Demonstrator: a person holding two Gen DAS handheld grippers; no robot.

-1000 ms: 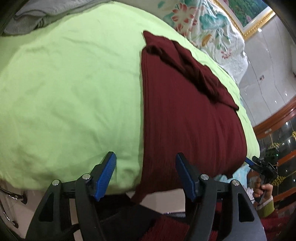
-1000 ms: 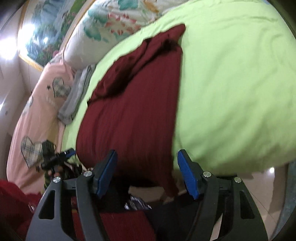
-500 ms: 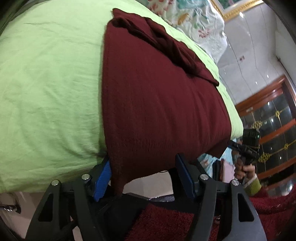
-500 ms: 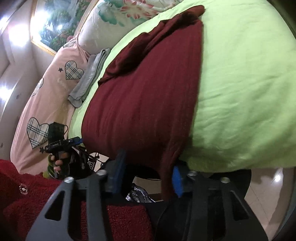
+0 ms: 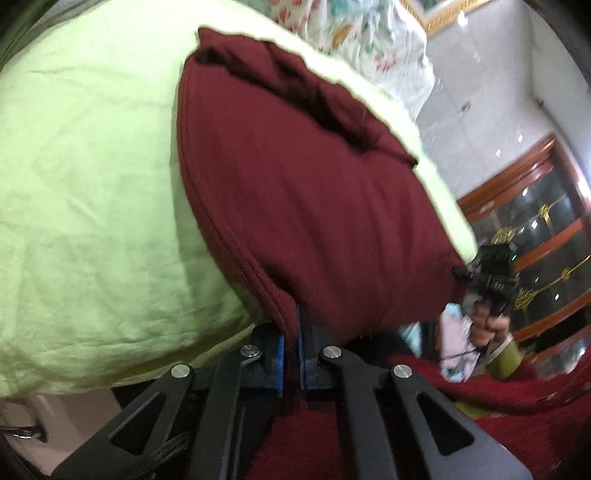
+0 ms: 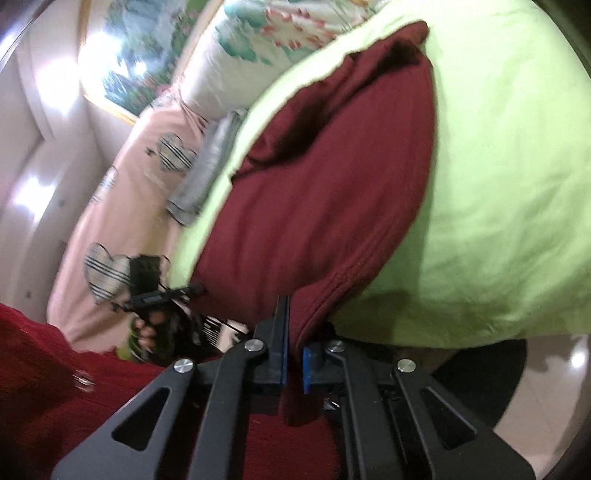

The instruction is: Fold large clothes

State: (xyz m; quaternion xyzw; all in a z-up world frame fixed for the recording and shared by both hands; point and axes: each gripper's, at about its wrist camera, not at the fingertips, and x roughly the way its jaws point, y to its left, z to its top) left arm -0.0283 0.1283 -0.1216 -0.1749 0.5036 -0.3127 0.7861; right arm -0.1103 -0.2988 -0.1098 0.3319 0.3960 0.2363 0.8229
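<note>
Already clamped: left gripper (image 5: 291, 347) closed on the near hem corner of the maroon garment (image 5: 314, 192), blue pads (image 5: 281, 349) having just come together with cloth between them. Same for the right gripper (image 6: 293, 354), jaws just drawn in and pinching the other near corner of that garment (image 6: 332, 177), a fold of hem hanging down between them. Lying lengthwise on the light green sheet (image 5: 92, 184), hem at the bed's near edge, sleeves seemingly already folded in across the far end. Probably part-way: side folds done, the hem-to-collar fold not yet made. Further off, floral pillow (image 6: 266, 33), grey cloth (image 6: 207, 166) on a pink heart-print cover (image 6: 122, 229). Nothing on the sheet blocking the fold; only the bunched far end likely to wrinkle.
</note>
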